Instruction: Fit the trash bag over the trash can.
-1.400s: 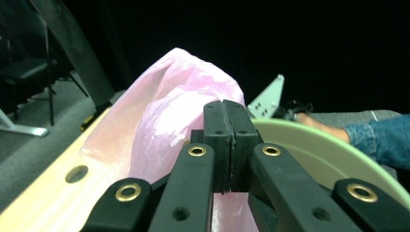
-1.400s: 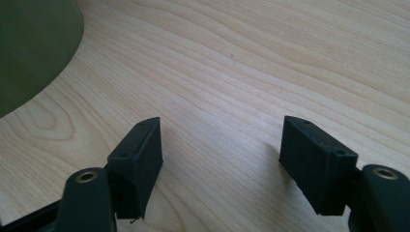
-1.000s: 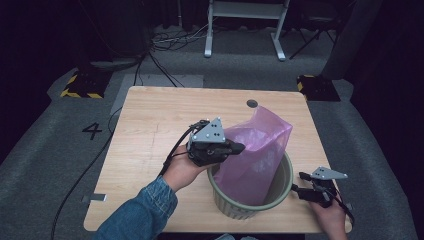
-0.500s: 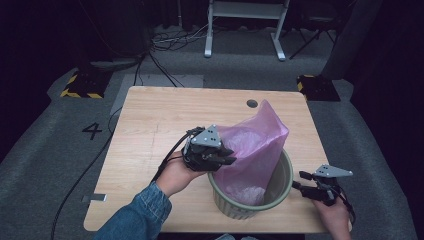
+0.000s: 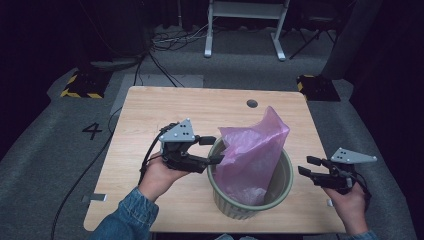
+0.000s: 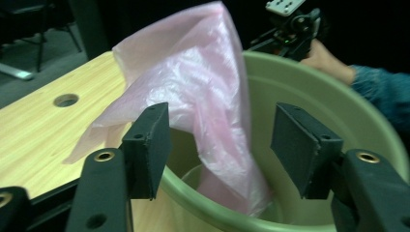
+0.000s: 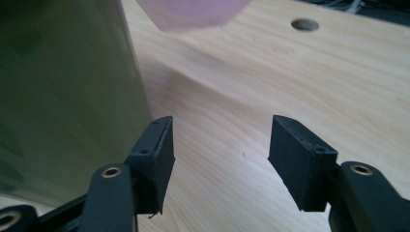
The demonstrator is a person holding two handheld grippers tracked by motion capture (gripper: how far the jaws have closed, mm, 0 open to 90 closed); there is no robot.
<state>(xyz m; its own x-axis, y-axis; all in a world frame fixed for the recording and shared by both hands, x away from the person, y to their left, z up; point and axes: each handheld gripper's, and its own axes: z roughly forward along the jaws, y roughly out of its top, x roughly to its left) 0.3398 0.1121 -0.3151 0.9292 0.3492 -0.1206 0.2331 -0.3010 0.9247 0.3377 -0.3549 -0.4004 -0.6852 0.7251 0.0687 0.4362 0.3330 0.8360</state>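
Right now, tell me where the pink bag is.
In the high view the pink bag stands in the green bin near the table's front edge, right of the left gripper.

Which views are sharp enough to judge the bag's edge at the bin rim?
High view: evenly lit table, dark surroundings, pink bag and green bin fairly crisp. Left gripper view: bag sharp, far bin rim and the other hand soft. Right gripper view: bin wall dim, blurred.
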